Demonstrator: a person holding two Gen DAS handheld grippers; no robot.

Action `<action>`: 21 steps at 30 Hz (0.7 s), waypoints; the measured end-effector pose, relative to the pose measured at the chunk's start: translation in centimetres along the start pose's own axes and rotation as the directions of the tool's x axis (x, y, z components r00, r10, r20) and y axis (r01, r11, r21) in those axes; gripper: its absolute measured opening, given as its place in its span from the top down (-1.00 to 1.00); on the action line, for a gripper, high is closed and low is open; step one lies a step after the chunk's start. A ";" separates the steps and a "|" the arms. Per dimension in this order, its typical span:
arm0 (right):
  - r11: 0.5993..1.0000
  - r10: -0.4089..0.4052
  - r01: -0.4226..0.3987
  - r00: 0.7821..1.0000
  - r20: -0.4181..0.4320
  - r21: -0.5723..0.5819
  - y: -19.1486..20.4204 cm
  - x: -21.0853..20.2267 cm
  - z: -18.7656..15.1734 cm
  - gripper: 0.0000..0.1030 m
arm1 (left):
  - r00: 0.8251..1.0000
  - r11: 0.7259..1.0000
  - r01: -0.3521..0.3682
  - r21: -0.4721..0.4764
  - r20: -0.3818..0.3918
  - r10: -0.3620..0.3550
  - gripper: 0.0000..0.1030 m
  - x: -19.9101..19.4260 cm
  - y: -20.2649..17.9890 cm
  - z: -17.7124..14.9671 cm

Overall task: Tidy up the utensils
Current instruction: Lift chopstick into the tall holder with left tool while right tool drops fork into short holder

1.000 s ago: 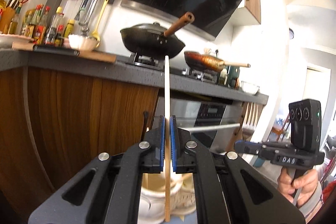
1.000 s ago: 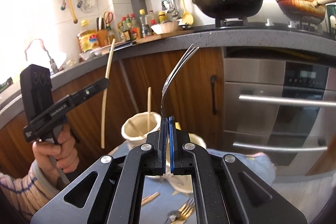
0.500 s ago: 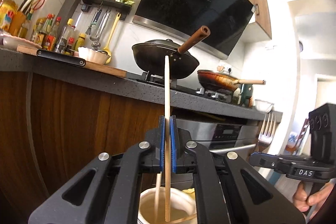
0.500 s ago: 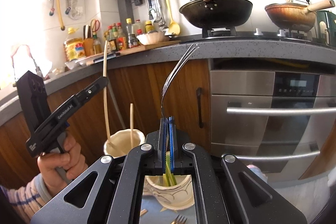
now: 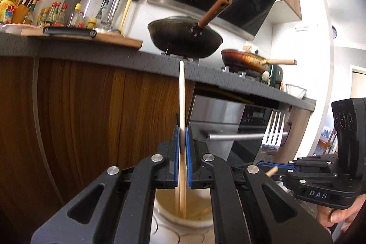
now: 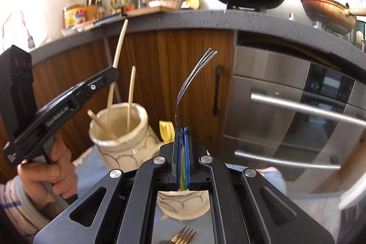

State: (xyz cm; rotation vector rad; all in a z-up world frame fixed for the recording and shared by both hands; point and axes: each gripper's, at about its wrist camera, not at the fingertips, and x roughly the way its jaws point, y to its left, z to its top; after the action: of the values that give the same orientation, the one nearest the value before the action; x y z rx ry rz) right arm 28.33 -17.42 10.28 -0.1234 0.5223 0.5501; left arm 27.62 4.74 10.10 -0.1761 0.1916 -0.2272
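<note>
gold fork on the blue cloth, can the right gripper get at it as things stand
Probably not yet. The right gripper is shut on a silver fork, so its fingers are occupied, and a cream holder sits beneath it, between it and the gold fork. It would need to drop its fork first.

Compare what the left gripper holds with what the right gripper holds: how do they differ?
The left gripper is shut on a chopstick: pale wood, straight, plain. The right gripper is shut on a fork: shiny metal, curved, tines up. The chopstick's lower end already dips into the cream jar beside other sticks; the fork sits above a second jar. Both stand roughly upright.
</note>
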 end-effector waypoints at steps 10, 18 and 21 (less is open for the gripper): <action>1.000 0.016 -0.016 0.998 -0.058 -0.013 0.7 2.2 -1.2 0.93 | 0.996 1.000 -0.027 0.001 -0.081 0.027 0.91 0.6 -0.2 -1.5; 0.999 0.032 -0.031 0.998 -0.051 0.012 0.6 2.7 -1.6 0.92 | 0.992 0.998 -0.055 0.014 -0.112 0.057 0.91 1.1 -0.2 -2.1; 0.999 0.027 -0.026 0.999 -0.038 0.023 0.5 2.5 -1.7 0.90 | 0.992 0.998 -0.051 0.020 -0.114 0.053 0.91 1.0 -0.3 -2.1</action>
State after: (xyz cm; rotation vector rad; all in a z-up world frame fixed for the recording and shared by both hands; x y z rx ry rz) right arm 29.18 -16.26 7.55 -0.1058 0.5676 0.5684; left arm 28.04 3.94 7.92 -0.1410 0.3074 -0.1868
